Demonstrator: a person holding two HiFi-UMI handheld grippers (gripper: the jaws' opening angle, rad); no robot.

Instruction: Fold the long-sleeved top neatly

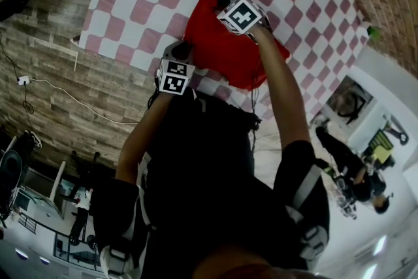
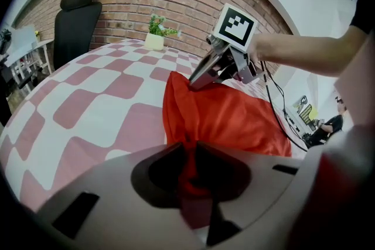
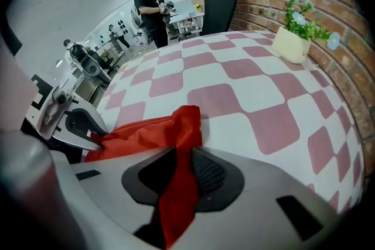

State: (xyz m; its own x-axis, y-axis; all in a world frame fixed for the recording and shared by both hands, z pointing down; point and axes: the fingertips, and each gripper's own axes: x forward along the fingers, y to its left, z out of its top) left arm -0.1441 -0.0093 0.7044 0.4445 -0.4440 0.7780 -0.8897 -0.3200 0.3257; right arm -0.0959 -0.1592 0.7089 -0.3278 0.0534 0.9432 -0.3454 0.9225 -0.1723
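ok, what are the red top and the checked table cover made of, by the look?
Red top: thin soft fabric, mostly matte; it gathers into limp folds. Checked table cover: smooth flat sheet with printed pink-and-white squares, cloth or vinyl, cannot tell which.

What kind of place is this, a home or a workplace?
Probably an office or lab workspace: the table with the red top stands by a brick wall, with an office chair nearby and other people busy in the background.
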